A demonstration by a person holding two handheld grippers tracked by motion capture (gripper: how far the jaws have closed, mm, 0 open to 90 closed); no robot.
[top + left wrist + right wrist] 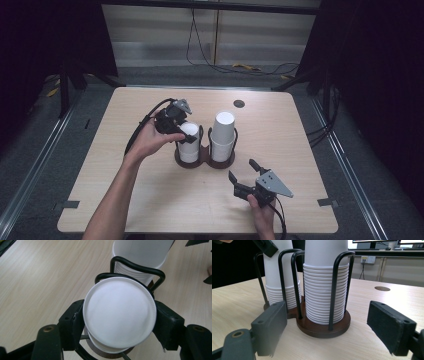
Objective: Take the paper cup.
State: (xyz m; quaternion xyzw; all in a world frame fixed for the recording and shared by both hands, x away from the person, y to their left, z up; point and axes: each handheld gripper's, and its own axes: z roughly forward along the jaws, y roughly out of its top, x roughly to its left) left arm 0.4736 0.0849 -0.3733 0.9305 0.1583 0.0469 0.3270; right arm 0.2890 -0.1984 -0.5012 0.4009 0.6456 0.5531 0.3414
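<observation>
The left gripper (181, 131) has its jaws clenched on the top white cup (119, 316) of the left stack, one pad pressing each side of the upturned cup just under its flat bottom. That stack sits in the left half of a double wire cup holder (205, 159) near the middle of the surface (115, 200); the taller right stack (223, 132) stands just beside it, the wire loops between them close together. The right gripper (243, 175) rests low near the front edge, jaws released and wide apart, pointing at the holder's wooden base (324, 330) with bare surface between. Broad free room lies left, right and in front of the holder.
</observation>
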